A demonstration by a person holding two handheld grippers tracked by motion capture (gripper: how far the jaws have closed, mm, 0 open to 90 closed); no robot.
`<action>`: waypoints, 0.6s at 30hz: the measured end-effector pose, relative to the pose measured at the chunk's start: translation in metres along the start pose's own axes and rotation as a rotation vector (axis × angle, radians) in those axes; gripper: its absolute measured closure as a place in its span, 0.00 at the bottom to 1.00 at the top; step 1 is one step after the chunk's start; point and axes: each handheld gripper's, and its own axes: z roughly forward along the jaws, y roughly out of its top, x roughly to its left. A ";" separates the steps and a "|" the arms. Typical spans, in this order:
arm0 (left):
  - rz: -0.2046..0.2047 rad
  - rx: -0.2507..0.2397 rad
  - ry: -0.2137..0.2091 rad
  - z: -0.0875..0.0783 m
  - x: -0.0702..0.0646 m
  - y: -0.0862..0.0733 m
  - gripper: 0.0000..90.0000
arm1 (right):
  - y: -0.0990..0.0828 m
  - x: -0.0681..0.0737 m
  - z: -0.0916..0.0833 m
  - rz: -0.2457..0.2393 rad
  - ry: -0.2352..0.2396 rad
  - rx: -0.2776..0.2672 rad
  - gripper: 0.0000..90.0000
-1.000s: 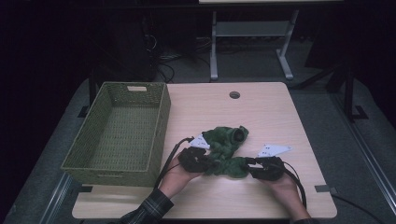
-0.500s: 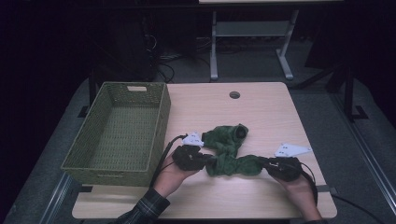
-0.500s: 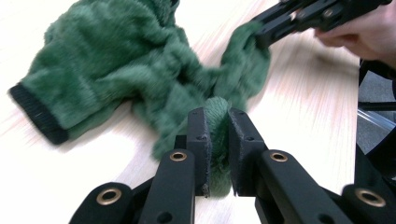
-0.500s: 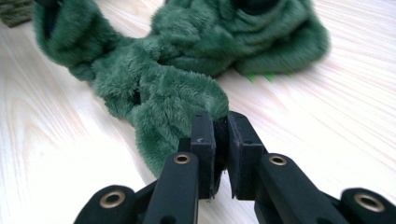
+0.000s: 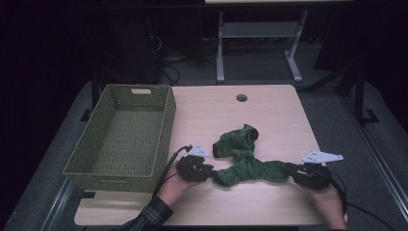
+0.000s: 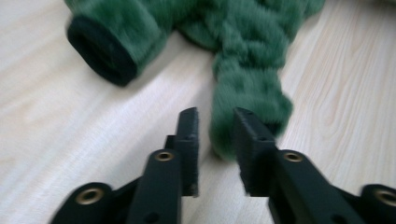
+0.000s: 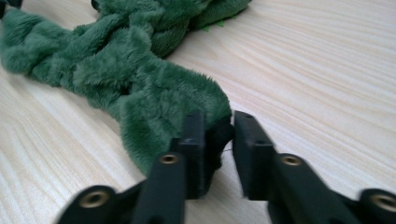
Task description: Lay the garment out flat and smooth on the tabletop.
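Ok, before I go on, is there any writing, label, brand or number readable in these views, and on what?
None can be read.
Green fleece garment: no tag or print in view.
Woven basket: the pale patch on its far wall is a blank patch, no letters made out.
Left gripper and right gripper: black jaws with brass bolts, no markings.
Wooden table: plain grain.

Looks like a lab or test room from my feed: bare wood desk (image 5: 269,115) with a cable grommet hole (image 5: 241,97), grey carpet around it, loose cables (image 5: 168,67) and a metal-framed bench (image 5: 260,43) behind the desk, dark surroundings.
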 end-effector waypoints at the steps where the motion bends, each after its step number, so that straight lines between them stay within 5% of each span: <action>1: 0.001 -0.016 0.006 -0.005 -0.001 0.002 0.75 | 0.001 0.001 -0.001 -0.009 -0.017 -0.010 0.74; 7: 0.005 -0.060 -0.035 -0.008 -0.010 0.011 0.85 | 0.011 0.011 -0.011 -0.034 -0.002 -0.075 0.80; 12: 0.019 -0.055 -0.071 0.013 -0.020 0.015 0.93 | 0.014 0.019 0.002 -0.062 0.066 -0.014 0.90; 18: 0.036 0.031 -0.096 0.044 -0.026 0.012 0.95 | 0.012 0.018 0.017 -0.084 0.061 0.050 0.94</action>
